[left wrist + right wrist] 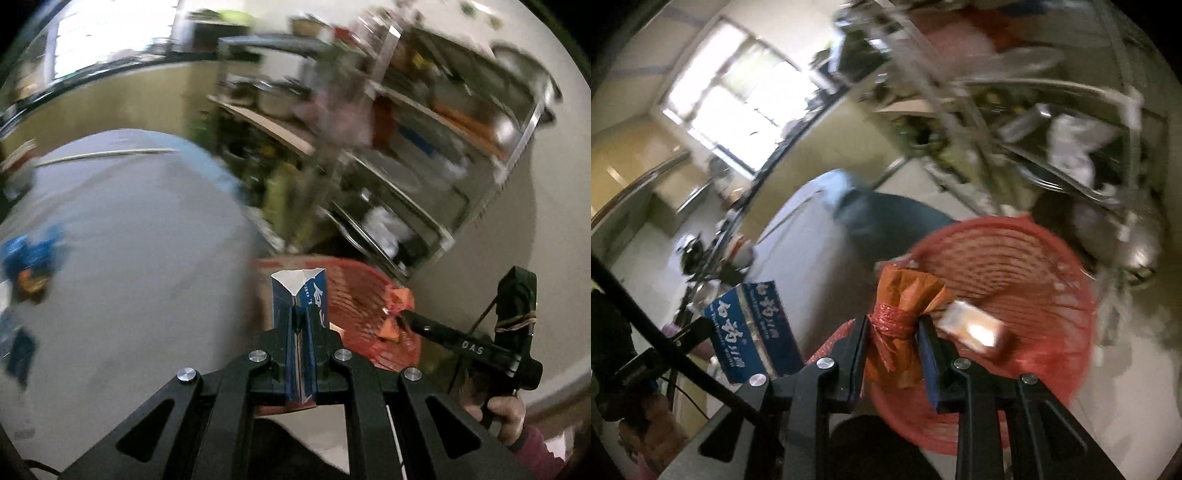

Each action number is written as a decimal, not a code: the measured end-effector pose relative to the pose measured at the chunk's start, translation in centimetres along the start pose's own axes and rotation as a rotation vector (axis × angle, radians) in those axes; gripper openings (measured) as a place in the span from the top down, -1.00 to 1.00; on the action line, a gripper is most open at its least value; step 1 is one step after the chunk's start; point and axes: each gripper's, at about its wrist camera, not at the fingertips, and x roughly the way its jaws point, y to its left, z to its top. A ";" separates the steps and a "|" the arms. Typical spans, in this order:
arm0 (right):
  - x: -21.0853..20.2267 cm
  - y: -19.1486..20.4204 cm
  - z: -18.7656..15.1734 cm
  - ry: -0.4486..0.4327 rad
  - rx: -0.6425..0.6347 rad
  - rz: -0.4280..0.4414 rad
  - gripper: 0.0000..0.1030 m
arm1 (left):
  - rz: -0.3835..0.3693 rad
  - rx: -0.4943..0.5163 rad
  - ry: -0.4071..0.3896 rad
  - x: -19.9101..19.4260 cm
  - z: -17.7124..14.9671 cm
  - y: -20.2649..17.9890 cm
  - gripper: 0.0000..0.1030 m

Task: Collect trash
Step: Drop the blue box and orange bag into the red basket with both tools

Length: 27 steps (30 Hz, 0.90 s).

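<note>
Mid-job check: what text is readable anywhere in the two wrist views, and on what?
"DAS": white letters on the right gripper body, seen from the left wrist.
Blue carton held by the left gripper: large white characters and small print, too blurred to read.
Nothing else legible.

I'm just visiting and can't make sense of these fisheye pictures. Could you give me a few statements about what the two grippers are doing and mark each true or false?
1. The left gripper is clamped on a blue carton. True.
2. The right gripper is open and holds nothing. False: it is shut on the bunched orange part of the red mesh bag.
3. The blue carton already lies inside the bag. False: it is between the left gripper's fingers, beside the bag's mouth.
4. A small pale packet shows at the bag's opening. True.
5. More blue scraps lie on the grey surface. True.
</note>
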 end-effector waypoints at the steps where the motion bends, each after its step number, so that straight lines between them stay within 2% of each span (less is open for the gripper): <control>1: -0.2 -0.9 0.0 0.005 0.021 -0.002 0.41 | -0.015 0.018 0.020 1.2 0.1 -1.0 0.85; 6: 0.0 -4.2 -0.3 0.043 0.115 -0.006 0.39 | -0.041 0.068 0.125 6.2 -0.5 -4.4 0.81; 9: -0.4 -5.1 -0.5 0.040 0.156 0.017 0.30 | -0.021 0.083 0.171 7.4 -1.3 -4.5 0.52; 10: -0.7 -5.1 -0.4 0.032 0.159 0.029 0.22 | -0.007 0.088 0.165 7.2 -1.5 -4.4 0.27; 11: -0.9 -5.1 -0.6 0.015 0.150 0.030 -0.23 | 0.004 0.085 0.149 6.5 -1.7 -4.0 0.09; 12: -1.4 -4.7 -0.5 -0.019 0.137 0.027 -0.42 | 0.013 0.080 0.135 5.9 -1.9 -3.5 0.06; 15: -2.1 -3.0 -0.3 -0.065 0.101 0.057 -0.42 | 0.041 0.072 0.096 3.1 -2.7 -1.8 0.03; 19: -1.6 1.0 -0.8 -0.072 0.013 0.125 -0.42 | 0.160 0.072 0.054 -0.8 -5.0 0.9 -0.08; 23: 0.2 5.6 -2.1 -0.005 -0.080 0.180 -0.42 | 0.274 0.034 0.015 -4.8 -8.5 4.6 -0.16; 27: 2.5 11.0 -3.8 0.077 -0.178 0.223 -0.42 | 0.393 -0.079 -0.027 -9.7 -12.5 9.7 -0.20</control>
